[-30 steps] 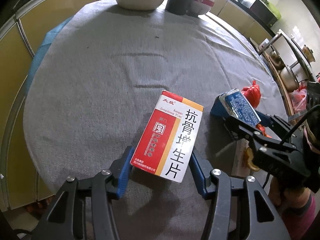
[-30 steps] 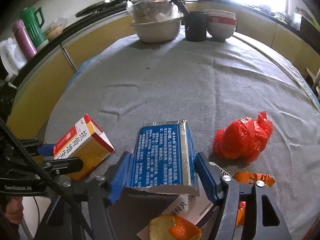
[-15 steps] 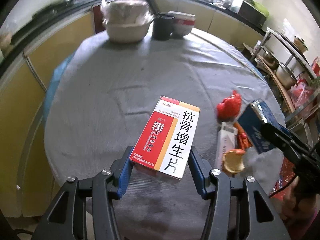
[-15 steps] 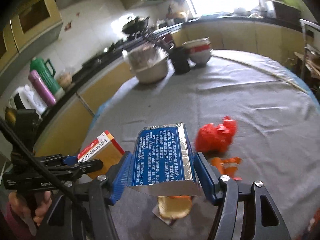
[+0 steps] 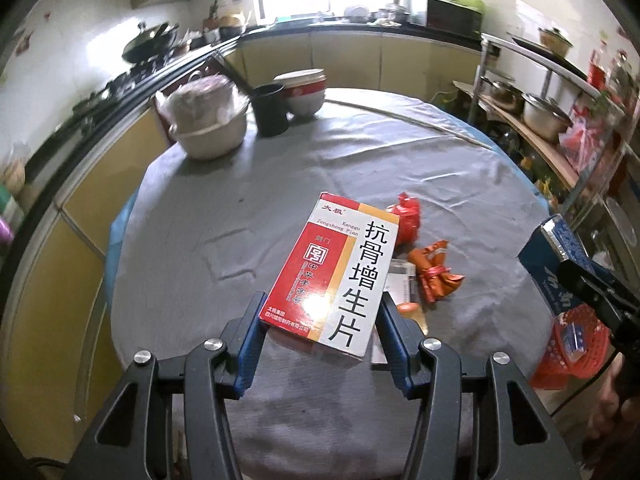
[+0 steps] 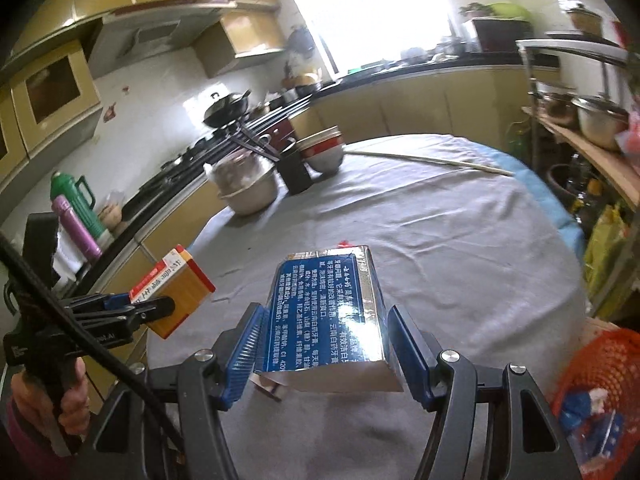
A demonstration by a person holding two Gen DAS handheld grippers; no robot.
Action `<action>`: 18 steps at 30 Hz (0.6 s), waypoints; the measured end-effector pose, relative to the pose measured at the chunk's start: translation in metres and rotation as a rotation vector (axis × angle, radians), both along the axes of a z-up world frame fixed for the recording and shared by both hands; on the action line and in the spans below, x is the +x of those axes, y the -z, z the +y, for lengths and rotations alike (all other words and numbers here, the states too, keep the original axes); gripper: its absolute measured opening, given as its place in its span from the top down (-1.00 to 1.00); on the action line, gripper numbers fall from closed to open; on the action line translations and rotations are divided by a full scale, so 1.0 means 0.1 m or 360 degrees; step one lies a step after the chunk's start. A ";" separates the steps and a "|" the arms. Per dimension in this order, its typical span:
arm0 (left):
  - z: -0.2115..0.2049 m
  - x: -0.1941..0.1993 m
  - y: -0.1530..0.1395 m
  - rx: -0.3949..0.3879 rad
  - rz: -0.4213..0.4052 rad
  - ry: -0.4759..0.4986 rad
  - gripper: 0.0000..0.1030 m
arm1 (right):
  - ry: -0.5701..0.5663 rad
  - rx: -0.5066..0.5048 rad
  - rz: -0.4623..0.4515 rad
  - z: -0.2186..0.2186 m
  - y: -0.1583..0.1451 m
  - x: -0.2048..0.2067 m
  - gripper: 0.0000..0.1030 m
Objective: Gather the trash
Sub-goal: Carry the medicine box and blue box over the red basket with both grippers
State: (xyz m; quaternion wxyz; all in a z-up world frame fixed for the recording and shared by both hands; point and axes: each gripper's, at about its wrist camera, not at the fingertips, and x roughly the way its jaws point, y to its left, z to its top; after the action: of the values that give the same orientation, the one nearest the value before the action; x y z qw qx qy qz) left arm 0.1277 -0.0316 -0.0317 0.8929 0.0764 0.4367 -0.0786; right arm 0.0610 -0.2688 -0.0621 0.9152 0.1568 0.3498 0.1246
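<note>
Currently, item one: your left claw (image 5: 320,336) is clamped on the red-and-white medicine box (image 5: 338,272), held clear above the desk (image 5: 200,208), its long axis running from the claw toward 12 o'clock with a slight lean to 1. Item two: your right claw (image 6: 326,354) is clamped on the blue carton (image 6: 328,316), silver-edged, also lifted, long axis likewise pointing out toward 12 o'clock in its own view. Item three, the destination as you may judge it: the orange mesh basket (image 6: 600,384), sitting low at 4 o'clock of the right claw and just beside it; in the left view the same basket lies well off at 3 to 4 o'clock, past the right claw. The relation that matters: your right hand is plainly the nearer one, so the blue carton likely goes in first, with a swing down and to the right; the medicine box has to cross toward 3 o'clock afterwards. Item four, left on the desk: red plastic bag (image 5: 408,216) at 1 o'clock of the left claw, orange wrapper (image 5: 434,272) just right of the box, and a white paper (image 5: 396,280) partly hidden under the box.
</note>
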 end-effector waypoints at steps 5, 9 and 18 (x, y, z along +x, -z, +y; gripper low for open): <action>-0.22 -0.10 0.00 0.0087 -0.0039 0.0042 -0.08 | 0.0062 0.0043 -0.0009 -0.20 0.04 -0.17 -0.29; -0.34 -0.18 -0.01 0.0162 -0.0083 0.0055 -0.08 | 0.0090 0.0041 -0.0029 -0.30 0.05 -0.29 -0.29; -0.67 -0.35 -0.08 0.0260 -0.0164 0.0163 -0.08 | 0.0148 0.0032 -0.0085 -0.45 0.01 -0.55 -0.29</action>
State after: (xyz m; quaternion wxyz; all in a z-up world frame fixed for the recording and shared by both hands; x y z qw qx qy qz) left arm 0.0929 -0.0985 -0.0241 0.8998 0.1749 0.3908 -0.0842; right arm 0.0064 -0.3137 -0.0631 0.9274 0.1786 0.3163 0.0896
